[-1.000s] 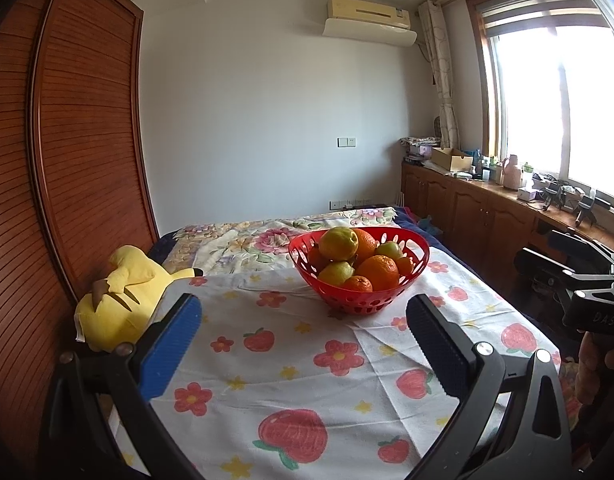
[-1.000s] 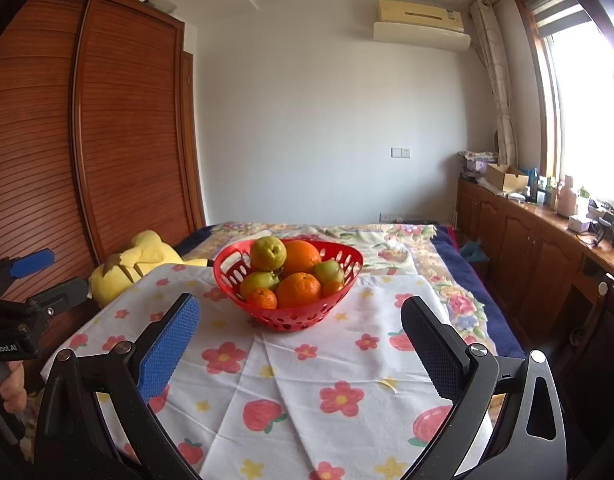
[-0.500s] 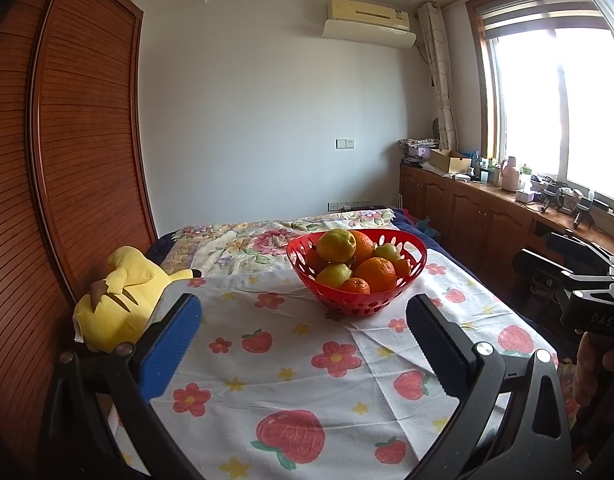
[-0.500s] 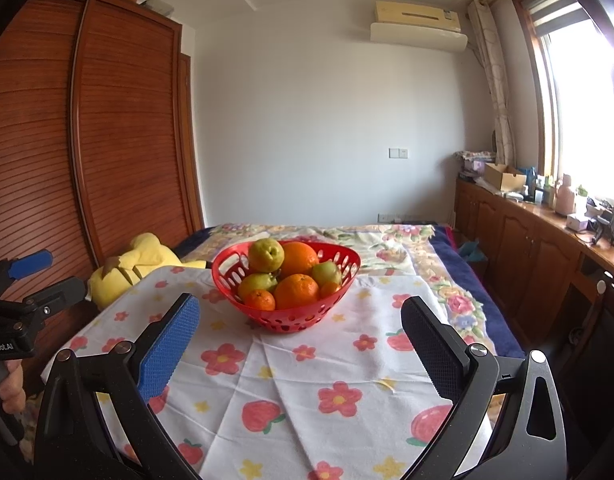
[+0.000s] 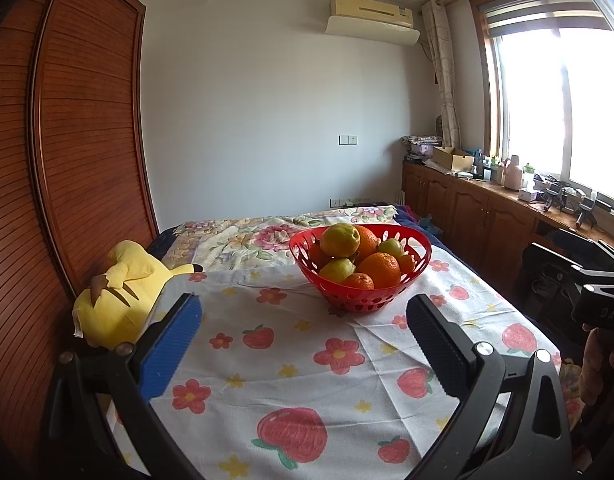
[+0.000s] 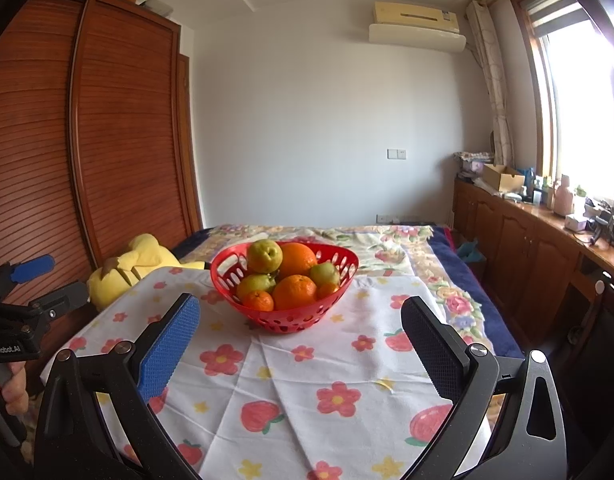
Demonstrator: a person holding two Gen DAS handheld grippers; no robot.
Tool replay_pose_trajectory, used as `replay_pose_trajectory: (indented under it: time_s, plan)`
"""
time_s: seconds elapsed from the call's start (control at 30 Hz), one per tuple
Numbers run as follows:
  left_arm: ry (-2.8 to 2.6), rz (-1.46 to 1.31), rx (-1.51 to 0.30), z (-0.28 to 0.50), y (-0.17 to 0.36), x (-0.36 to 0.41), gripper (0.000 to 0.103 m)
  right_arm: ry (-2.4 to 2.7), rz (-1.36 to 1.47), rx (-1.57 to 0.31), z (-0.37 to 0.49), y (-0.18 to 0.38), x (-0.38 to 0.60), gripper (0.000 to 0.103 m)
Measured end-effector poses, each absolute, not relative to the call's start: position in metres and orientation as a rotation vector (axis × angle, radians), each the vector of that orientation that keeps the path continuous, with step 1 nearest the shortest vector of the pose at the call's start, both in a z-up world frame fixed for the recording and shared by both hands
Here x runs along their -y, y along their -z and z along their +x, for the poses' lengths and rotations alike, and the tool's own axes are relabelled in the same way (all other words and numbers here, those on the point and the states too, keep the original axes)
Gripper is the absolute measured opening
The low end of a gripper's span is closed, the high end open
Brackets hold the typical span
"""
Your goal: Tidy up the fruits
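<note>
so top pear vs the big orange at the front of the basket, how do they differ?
The pear is yellow-green; the front orange is plain orange. The pear sits at the top of the pile, the orange lower, near the basket's front rim. The pear shows a dimpled end and a lumpier shape; the orange looks round. Both lie in the same red basket, untouched by either tool.

White lettering "GenRobot.AI" stands on the black body of the left claw [image 6: 31,286], seen in the right wrist view. The right claw [image 5: 579,264] carries "DAS" on its dark body in the left wrist view.
</note>
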State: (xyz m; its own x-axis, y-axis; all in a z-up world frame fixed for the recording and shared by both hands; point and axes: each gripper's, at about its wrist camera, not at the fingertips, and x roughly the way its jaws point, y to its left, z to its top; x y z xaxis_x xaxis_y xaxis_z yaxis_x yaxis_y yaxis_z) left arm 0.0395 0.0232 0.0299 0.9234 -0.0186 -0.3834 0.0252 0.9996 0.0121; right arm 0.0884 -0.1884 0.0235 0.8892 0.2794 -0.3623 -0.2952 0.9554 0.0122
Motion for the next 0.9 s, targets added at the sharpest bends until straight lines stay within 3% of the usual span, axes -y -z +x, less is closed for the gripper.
replay_pose_trajectory:
  time_s: [0.9]
  plan:
    - [0.019,0.010,-0.401,0.0409,-0.0245,-0.0259,0.103,-0.291,-0.041,-0.375,0.0902,-0.0214,0.1906,0.102]
